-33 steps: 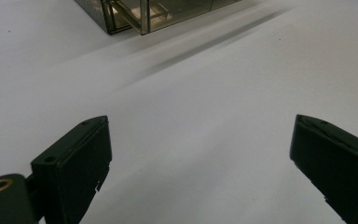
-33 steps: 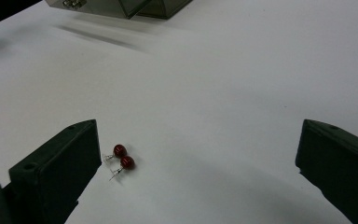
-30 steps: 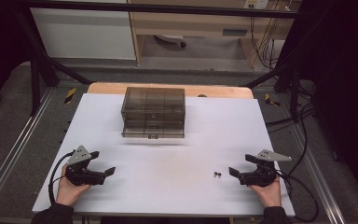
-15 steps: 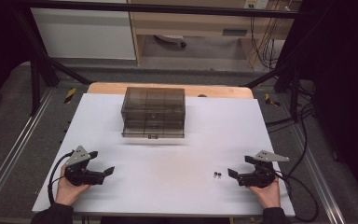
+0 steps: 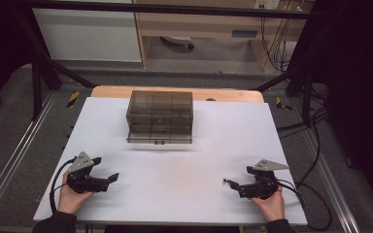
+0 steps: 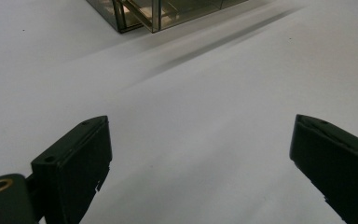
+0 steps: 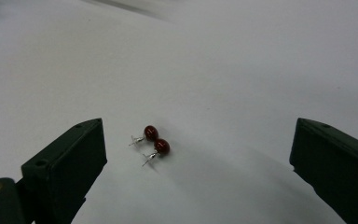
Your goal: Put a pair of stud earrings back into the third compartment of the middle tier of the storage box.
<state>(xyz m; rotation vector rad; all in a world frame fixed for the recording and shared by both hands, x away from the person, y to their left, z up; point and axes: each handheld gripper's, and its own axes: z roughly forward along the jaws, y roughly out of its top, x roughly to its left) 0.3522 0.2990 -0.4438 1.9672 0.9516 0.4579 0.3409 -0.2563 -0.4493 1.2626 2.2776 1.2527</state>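
Right hand-held gripper [image 7: 196, 154] slid toward the red stud earrings [image 7: 154, 139], jaws just narrowing yet unclenched; studs probably left-of-center, posts pointing lower-left.

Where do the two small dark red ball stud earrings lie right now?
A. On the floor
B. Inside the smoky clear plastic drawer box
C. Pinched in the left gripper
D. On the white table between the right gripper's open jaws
D: in the right gripper view the two dark red ball stud earrings lie side by side on the white table, between the wide-apart jaws of the right gripper, nearer one jaw and untouched by both.
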